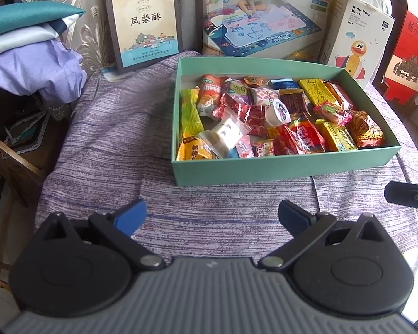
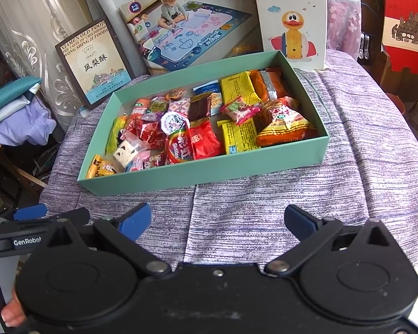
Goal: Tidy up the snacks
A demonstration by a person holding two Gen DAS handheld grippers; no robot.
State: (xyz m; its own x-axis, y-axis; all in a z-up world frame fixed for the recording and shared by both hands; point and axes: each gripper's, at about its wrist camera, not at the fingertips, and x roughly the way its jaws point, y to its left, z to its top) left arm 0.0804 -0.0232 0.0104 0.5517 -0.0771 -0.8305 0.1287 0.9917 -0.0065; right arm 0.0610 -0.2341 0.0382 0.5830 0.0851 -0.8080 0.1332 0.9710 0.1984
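Your left gripper (image 1: 212, 215) stands wide open over the purple striped cloth (image 1: 111, 144), its blue-padded fingers (image 1: 132, 214) spread far apart with nothing between them and nothing touching them. Your right gripper (image 2: 218, 220) is spread just as wide, also empty, hovering above the same cloth short of the box. In the right wrist view your left gripper shows at the lower left edge, just beside the right one, and fingers of your hand (image 2: 2, 309) wrap its handle.

The green box (image 1: 264, 167) sits on the cloth ahead of both grippers, well apart from the fingertips, open at the top and lying at a slight angle. You have it filled with wrapped snacks (image 1: 267, 117) in a loose single heap: a long green packet (image 1: 189, 111) lies along the left wall, a yellow bar (image 2: 239, 136) lies near the front, a red Skittles pack (image 2: 181, 146) rests near the middle of the front edge, a clear-wrapped white sweet (image 2: 128, 150) sits toward the left front, and a large orange patterned pack (image 2: 284, 122) fills the right front corner.

Behind the box stand a framed pastry box (image 1: 143, 19), a drawing-mat box (image 1: 264, 22) and a Roly-Poly Duck box (image 2: 292, 16), all upright or leaning against the back.
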